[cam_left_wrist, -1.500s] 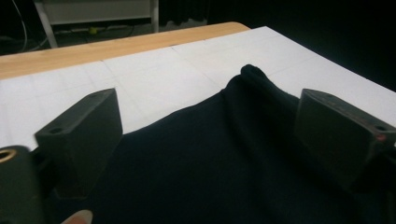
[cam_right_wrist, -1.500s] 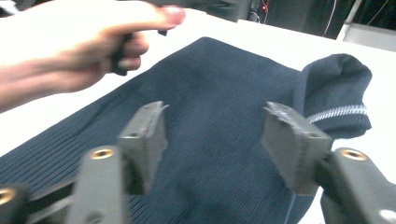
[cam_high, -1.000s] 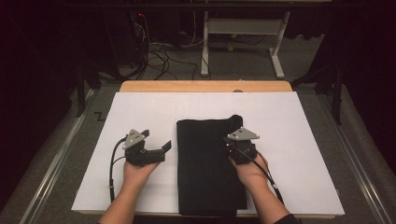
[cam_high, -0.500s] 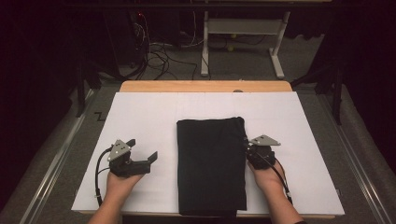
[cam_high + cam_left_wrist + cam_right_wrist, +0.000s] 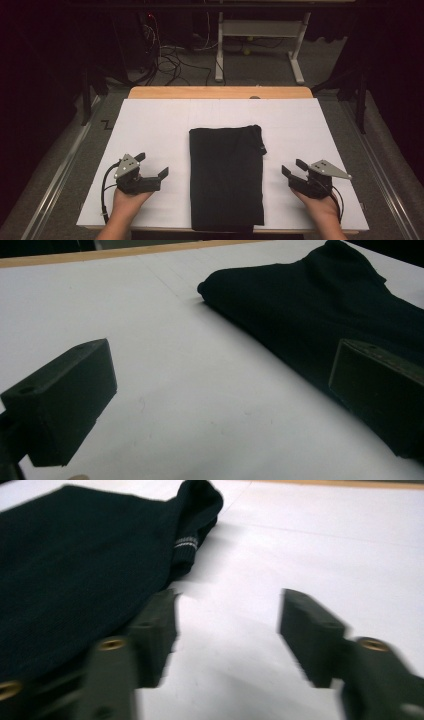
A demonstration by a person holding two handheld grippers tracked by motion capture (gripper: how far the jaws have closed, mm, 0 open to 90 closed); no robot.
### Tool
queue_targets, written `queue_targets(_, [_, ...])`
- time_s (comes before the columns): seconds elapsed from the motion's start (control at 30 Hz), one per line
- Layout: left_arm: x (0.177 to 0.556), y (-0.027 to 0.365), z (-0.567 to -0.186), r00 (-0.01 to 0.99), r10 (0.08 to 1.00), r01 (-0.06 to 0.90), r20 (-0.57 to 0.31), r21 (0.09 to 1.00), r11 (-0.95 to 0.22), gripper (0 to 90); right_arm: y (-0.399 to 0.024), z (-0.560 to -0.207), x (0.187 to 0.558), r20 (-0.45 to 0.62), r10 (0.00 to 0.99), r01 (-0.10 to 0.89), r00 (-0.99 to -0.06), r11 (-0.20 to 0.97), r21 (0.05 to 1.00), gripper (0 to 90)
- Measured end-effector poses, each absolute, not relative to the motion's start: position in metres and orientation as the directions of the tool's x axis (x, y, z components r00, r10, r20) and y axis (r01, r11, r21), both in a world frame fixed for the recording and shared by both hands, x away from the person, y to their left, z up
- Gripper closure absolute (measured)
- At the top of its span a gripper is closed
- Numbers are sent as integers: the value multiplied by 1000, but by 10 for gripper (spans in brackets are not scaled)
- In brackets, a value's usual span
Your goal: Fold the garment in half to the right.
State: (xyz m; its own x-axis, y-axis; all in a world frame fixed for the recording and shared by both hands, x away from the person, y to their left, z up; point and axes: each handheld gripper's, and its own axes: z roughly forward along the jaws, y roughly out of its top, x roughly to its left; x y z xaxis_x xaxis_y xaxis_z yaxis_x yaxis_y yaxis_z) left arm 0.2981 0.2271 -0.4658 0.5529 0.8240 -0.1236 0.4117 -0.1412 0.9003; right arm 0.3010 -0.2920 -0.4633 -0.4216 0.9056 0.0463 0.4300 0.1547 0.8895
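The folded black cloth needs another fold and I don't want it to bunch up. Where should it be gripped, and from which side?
Take the folded black cloth at its far right corner, where a ribbed cuff with a pale stripe sticks out past the edge. Come in low from the right with the right tool, whose jaws are open and already point that way. The long edges lie flat on the white table sheet and are harder to get under.

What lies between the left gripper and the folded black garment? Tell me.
Nothing: only bare white table cover separates the left gripper from the folded black garment, as the high view shows.
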Motion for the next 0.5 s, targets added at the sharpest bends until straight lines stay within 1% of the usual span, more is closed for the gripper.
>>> queue_targets(0.13, [293, 228, -466, 558, 823, 404, -110, 902, -154, 0, -304, -465, 288, 59, 893, 376, -446, 128, 918, 159])
queue_targets(0.27, [289, 230, -466, 561, 821, 399, -106, 904, -156, 0, -311, -463, 276, 80, 899, 341, -430, 80, 937, 0])
queue_targets(0.37, [286, 232, -464, 565, 818, 388, -112, 910, -144, 0, -314, -462, 270, 75, 903, 329, -423, 76, 941, 0])
queue_targets(0.5, [285, 235, -463, 568, 814, 380, -124, 916, -126, 0, -309, -457, 264, 54, 896, 296, -440, 88, 951, 0])
